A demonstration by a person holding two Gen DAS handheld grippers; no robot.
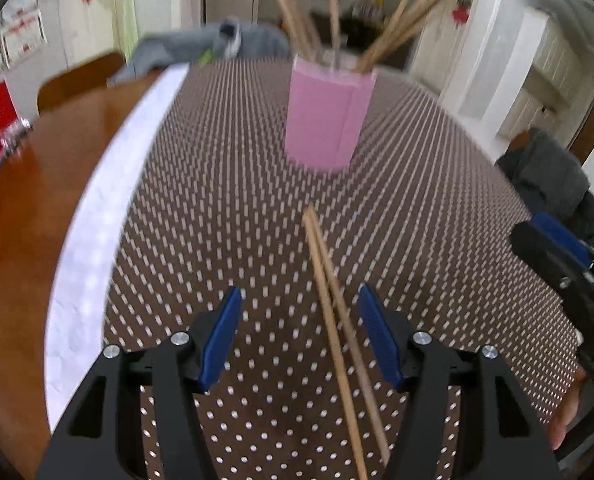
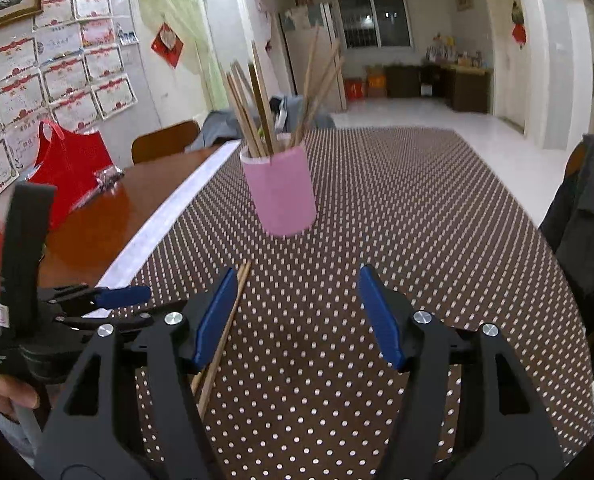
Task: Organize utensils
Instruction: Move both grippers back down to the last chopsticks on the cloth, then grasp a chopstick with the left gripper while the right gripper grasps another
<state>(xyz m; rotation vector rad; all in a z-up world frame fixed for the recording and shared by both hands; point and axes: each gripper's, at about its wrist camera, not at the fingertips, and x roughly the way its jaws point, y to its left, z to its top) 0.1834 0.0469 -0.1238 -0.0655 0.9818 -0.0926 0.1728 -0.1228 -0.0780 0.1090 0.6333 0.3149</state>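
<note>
Left gripper (image 1: 299, 340): jaws spread wide, empty, low over the dotted cloth (image 1: 225, 184), blue pads either side of the loose pair without touching it
Right gripper (image 2: 297, 314): jaws wide apart, nothing held, to the right of the left one, above the cloth
Loose chopsticks (image 1: 333, 320): two wooden sticks flat on the cloth, close together, near end of the table, tips pointing toward the cup; nearer the left gripper's right pad; in the right wrist view partly hidden behind that gripper's left pad
Pink cup (image 2: 281, 192): upright on the cloth, farther along than the loose pair, well apart from it
Chopsticks in cup (image 2: 257, 108): a bunch standing on end, leaning left and right, fanned above the rim
Table (image 2: 97, 224): bare brown wood left of the cloth's white edge
Red bag (image 2: 69, 172): on the bare wood, far left
</note>
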